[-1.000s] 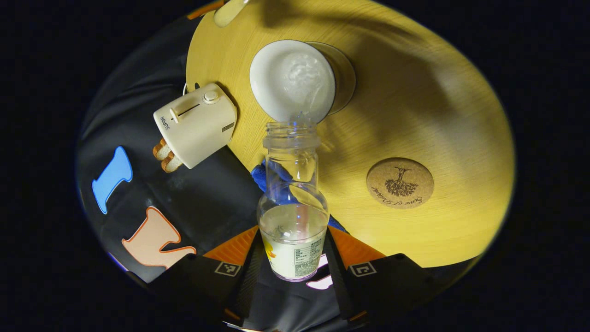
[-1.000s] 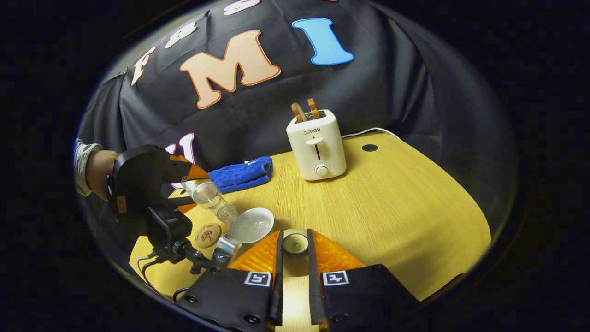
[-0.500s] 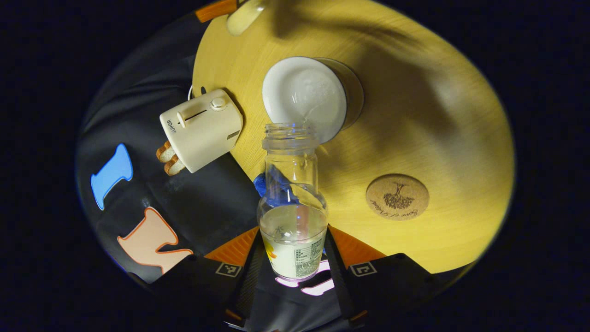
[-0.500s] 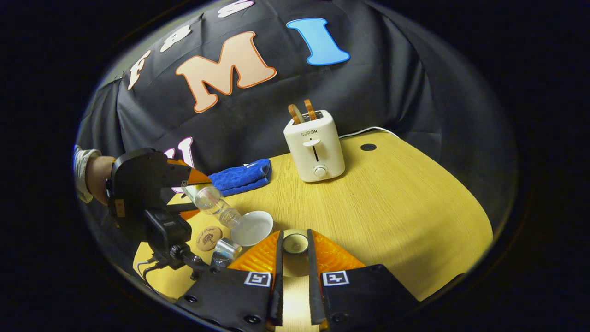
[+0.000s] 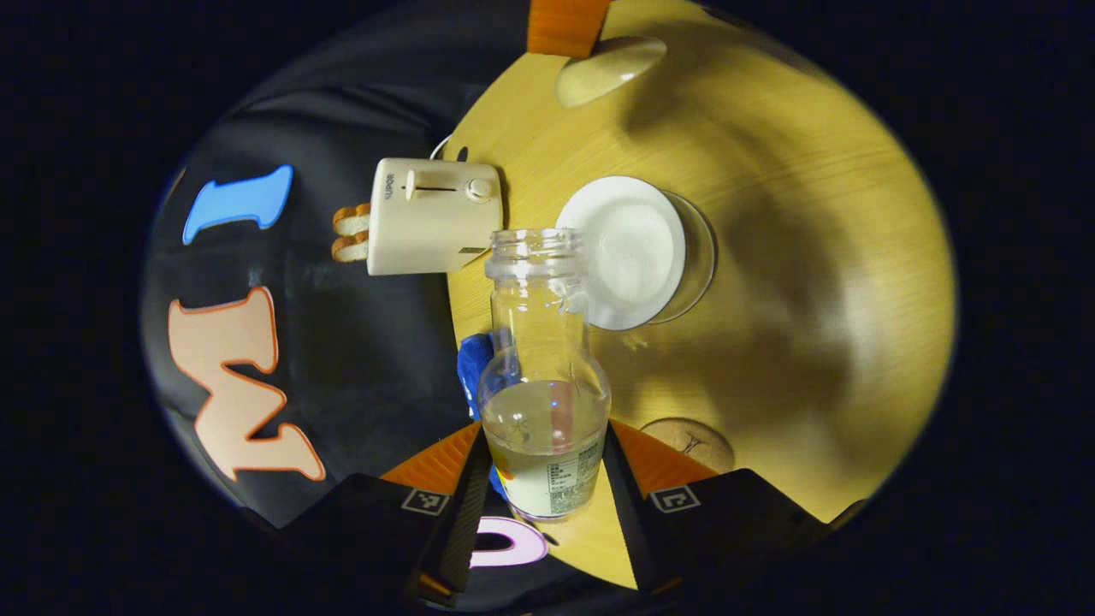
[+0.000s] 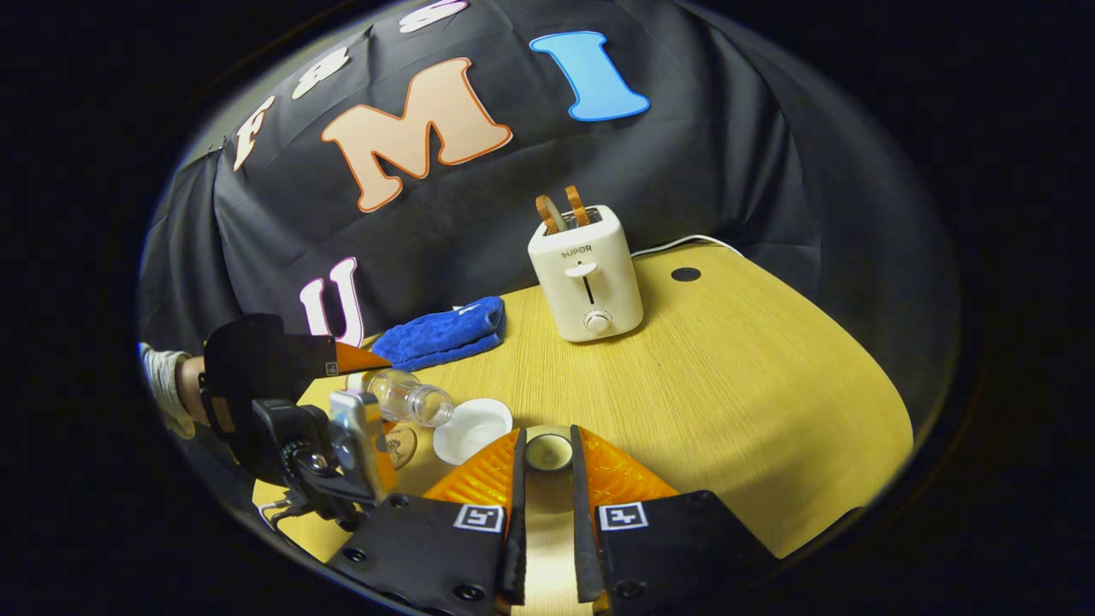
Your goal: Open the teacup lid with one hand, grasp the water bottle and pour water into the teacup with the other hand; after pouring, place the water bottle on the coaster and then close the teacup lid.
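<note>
Showing two black, angular housings behind the fingers of the right gripper, each bearing a square black-and-white marker tag and round screws near the lower edge, and repeating the same housings and tags on the left gripper. Carrying, on the left gripper seen farther off, a black hooded shell, a small grey box-shaped unit on a black bracket, and thin cables trailing beneath. Wearing a light grey sleeve bunching into a cuff at the wrist.
</note>
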Demonstrator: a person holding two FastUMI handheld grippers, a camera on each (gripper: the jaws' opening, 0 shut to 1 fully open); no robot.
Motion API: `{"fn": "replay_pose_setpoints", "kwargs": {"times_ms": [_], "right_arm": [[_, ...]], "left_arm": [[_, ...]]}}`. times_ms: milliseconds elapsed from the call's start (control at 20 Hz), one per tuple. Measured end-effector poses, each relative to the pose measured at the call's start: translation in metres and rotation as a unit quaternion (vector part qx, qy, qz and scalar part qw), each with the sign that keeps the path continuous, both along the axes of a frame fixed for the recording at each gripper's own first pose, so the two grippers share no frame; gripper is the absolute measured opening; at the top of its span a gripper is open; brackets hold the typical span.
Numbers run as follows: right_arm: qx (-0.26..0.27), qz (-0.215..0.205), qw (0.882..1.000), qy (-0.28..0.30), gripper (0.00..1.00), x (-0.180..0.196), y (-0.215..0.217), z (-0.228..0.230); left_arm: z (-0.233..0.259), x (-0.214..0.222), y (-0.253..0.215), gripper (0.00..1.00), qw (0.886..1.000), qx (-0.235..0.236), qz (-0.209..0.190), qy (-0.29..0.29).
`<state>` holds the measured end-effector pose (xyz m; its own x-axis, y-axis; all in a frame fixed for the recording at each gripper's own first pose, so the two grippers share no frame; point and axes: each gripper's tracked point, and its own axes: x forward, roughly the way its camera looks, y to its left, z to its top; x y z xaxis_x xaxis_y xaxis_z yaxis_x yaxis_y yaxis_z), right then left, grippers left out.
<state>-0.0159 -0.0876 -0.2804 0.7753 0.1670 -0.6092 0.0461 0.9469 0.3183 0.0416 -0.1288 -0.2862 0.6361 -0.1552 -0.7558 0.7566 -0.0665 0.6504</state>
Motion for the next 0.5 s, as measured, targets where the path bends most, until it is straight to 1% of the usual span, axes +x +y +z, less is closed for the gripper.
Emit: {"fn": "replay_pose_setpoints", "kwargs": {"times_ms": [50,100,150,200,300,350,450,500], "right_arm": [[-0.002,0.002,1.0,0.0,0.26,0.0,0.001,0.001],[-0.004,0.004,1.0,0.0,0.26,0.002,0.003,0.002],[-0.007,0.007,1.0,0.0,0.26,0.002,0.005,0.003],[-0.009,0.01,1.0,0.001,0.26,0.003,0.006,0.004],[-0.015,0.016,1.0,0.0,0.26,0.006,0.011,0.007],[-0.018,0.02,1.0,0.0,0.26,0.007,0.013,0.008],[-0.024,0.027,0.999,-0.001,0.26,0.009,0.018,0.011],[-0.027,0.03,0.999,-0.001,0.29,0.01,0.02,0.012]], "left_arm": [[-0.002,-0.001,0.0,0.7,1.0,-0.023,0.017,0.006],[-0.003,-0.002,-0.001,0.67,0.998,-0.046,0.035,0.01],[-0.002,-0.004,0.001,0.7,0.996,-0.07,0.051,0.015],[-0.001,-0.006,0.003,0.7,0.993,-0.092,0.068,0.016],[0.001,-0.009,0.01,0.67,0.986,-0.134,0.1,0.015],[-0.001,-0.008,0.012,0.69,0.982,-0.152,0.115,0.016],[-0.006,-0.007,0.015,0.69,0.973,-0.18,0.142,0.017],[-0.007,-0.006,0.015,0.69,0.968,-0.198,0.151,0.016]]}}
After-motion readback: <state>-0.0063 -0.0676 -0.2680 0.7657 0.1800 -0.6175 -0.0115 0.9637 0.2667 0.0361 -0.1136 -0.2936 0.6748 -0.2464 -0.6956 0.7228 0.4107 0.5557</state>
